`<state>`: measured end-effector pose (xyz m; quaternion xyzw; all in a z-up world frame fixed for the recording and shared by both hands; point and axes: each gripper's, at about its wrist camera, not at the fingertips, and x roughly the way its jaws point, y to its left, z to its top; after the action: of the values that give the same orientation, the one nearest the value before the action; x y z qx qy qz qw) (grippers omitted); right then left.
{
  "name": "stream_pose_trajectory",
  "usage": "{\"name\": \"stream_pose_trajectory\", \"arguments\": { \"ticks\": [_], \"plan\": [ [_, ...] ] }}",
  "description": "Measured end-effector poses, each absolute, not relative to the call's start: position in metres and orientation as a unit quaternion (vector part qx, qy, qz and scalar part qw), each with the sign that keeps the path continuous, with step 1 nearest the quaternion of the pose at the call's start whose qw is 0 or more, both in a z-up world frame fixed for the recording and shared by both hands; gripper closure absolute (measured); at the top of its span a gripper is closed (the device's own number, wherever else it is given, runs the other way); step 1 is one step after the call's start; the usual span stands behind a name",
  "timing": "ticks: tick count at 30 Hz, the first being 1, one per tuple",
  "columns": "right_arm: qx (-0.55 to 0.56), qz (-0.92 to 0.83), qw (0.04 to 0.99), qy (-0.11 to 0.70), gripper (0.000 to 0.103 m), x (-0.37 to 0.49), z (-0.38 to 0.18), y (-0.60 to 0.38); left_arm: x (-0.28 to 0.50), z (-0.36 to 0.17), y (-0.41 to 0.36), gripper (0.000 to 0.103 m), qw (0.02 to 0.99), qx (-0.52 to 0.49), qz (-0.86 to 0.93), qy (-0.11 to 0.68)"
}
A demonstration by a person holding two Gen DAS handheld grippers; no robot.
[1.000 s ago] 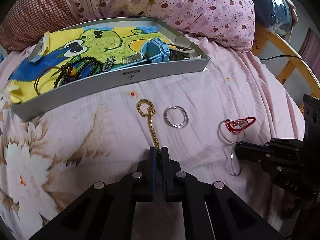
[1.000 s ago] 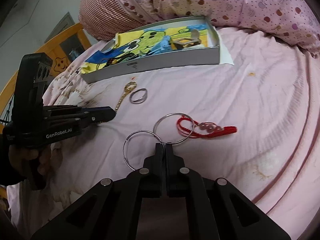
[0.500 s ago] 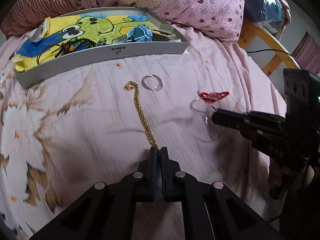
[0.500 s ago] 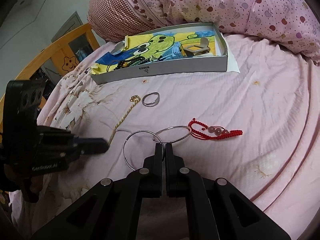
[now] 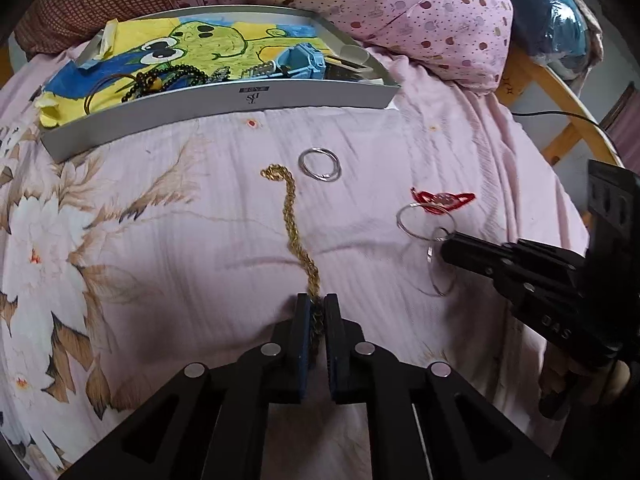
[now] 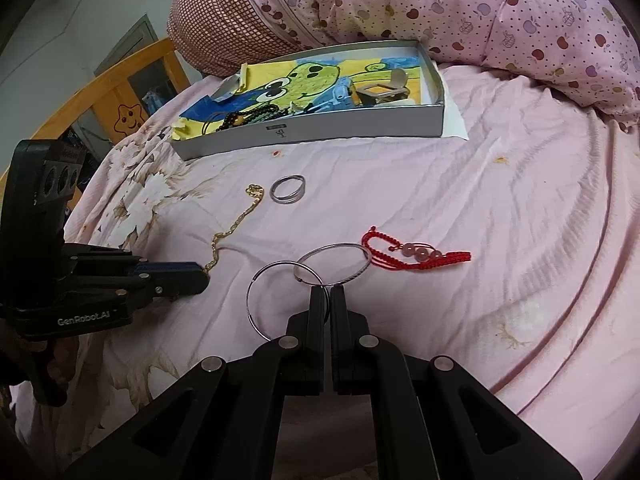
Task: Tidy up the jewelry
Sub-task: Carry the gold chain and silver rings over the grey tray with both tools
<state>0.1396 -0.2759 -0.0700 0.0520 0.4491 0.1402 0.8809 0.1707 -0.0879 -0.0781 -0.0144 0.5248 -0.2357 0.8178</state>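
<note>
the left gripper (image 5: pixel 317 312) is pinched narrow on the near end of the gold chain (image 5: pixel 294 224), whose far end curls on the pink bedspread (image 5: pixel 160 240) just left of a small pair of silver rings (image 5: pixel 320 164). the right gripper (image 6: pixel 328 300) is closed tight on a thin silver hoop (image 6: pixel 280 300), lifted so it stands nearly upright; a second silver bangle (image 6: pixel 334 264) lies touching it, its far right edge against the red cord bracelet (image 6: pixel 412 258) with its pink beads.

both pieces look bound for the grey box (image 5: pixel 224 104) at the far side, where dark beads already lie on a frog drawing. to do this well, lift the chain high enough that its trailing end clears the box wall, and keep it from dragging across the small rings. raise the hoop straight up, since it may catch the bangle or the red cord and pull them along. keep the two grippers apart over the box.

the right wrist view shows the hoop and bangle as two separate pieces and the beads on the cord; the left wrist view shows the chain actually between the fingers, which the right view only hints at from the side.
</note>
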Motion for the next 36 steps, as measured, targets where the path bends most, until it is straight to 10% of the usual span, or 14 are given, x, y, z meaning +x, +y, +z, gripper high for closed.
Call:
{"name": "stream_pose_trajectory", "arguments": {
  "ticks": [36],
  "plan": [
    [0.06,0.159,0.9,0.401,0.1,0.129,-0.04,-0.266,0.148,-0.024,-0.07,0.098,0.835,-0.042,-0.297,0.461]
  ]
}}
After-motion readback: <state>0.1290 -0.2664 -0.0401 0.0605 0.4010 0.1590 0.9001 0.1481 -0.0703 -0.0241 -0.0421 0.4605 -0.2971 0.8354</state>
